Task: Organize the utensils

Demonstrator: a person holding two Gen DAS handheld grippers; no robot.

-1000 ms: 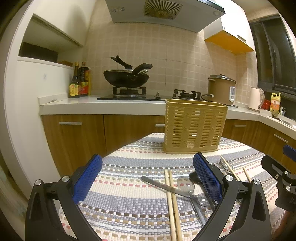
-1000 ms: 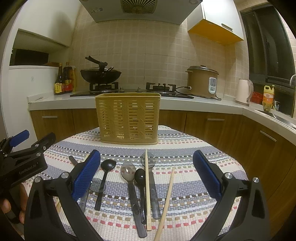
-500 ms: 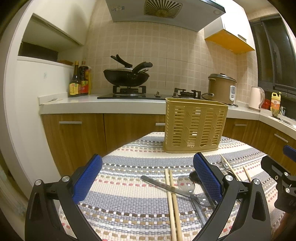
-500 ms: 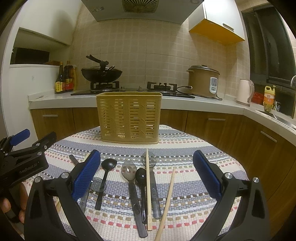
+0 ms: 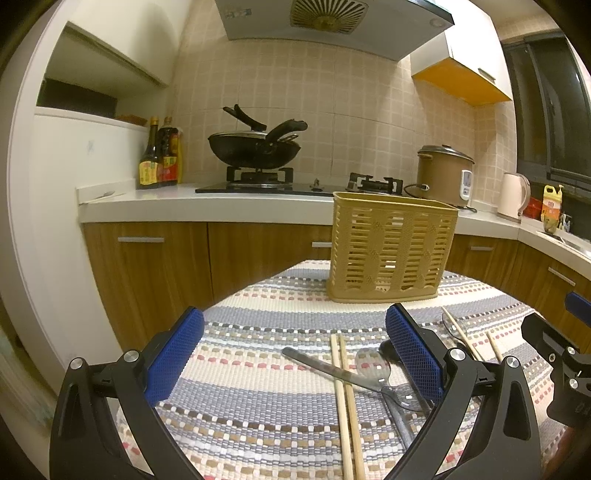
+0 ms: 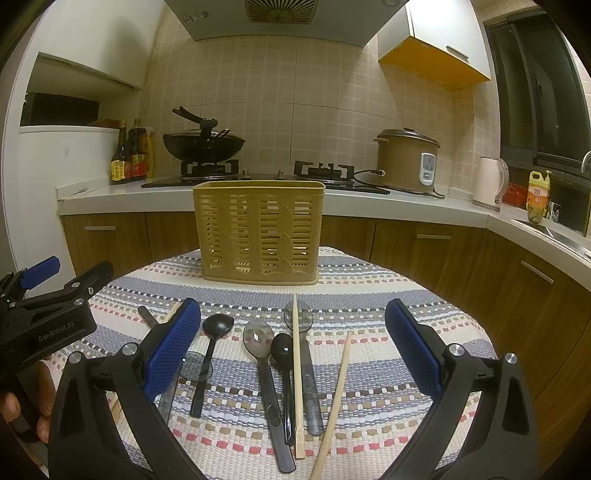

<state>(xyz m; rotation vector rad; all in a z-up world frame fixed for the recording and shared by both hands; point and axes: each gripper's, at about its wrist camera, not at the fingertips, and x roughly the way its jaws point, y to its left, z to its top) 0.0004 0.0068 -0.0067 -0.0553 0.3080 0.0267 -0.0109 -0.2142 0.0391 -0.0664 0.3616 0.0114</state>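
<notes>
With both grippers' blue-padded fingers (image 6: 410, 347) held wide and empty, one loose wooden chopstick (image 6: 334, 402) is best pinched mid-shaft, then stood in the tan slotted plastic basket (image 6: 258, 229).

Only readable text: white lettering "GenRobot.AI" on side of black plastic body of left gripper (image 6: 48, 325), seen at left edge of right wrist view; last characters faint.

Dark glass sauce bottles with yellow and red labels (image 6: 127, 153) on white counter: label print too small to read.

Yellow plastic detergent bottle with red label (image 6: 538, 194) near sink: characters blurred, unreadable.

Brown rice cooker with white control panel (image 6: 426, 168): panel markings not legible.

Grey range hood (image 6: 195, 16): small dark marks on front edge, unreadable.
</notes>
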